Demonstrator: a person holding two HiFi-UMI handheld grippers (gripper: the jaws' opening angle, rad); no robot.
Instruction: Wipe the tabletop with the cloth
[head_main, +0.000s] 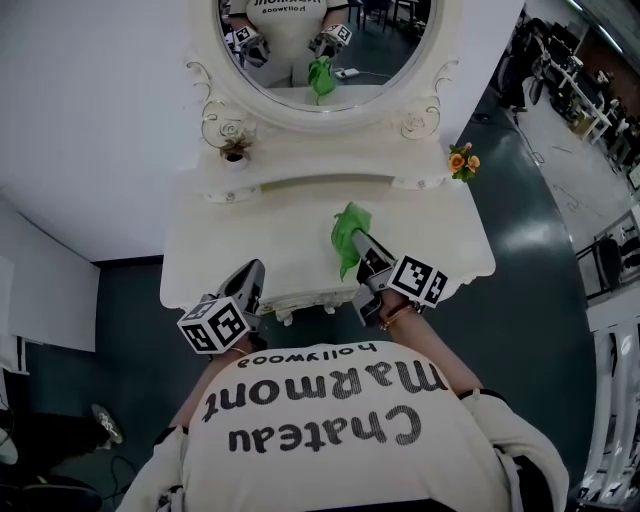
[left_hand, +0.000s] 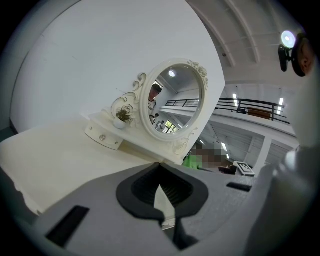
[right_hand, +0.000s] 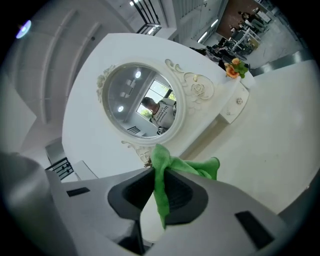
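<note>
The green cloth (head_main: 349, 232), soft, light and floppy by its look, hangs at centre frame over the smooth white worktop (head_main: 240, 235). The right tongs (head_main: 362, 248) pinch it at a bunched fold, which looks a fair hold for wiping. The left tongs (head_main: 253, 276), lower left, are closed on nothing. An oval mirror (head_main: 300, 60) stands at the top edge.

**Green cloth pinched above a cream surface**
The cloth (head_main: 350, 228) is bright green, soft and crumpled into a bunch. The right tool (right_hand: 153, 172) clamps it between closed jaws, with a puff of folds beyond the tips and one narrow strip hanging down between them. It sits over the front right part of the surface (head_main: 280, 235), a glossy cream-white top with a scalloped front edge. Whether cloth and surface touch cannot be told.
</note>
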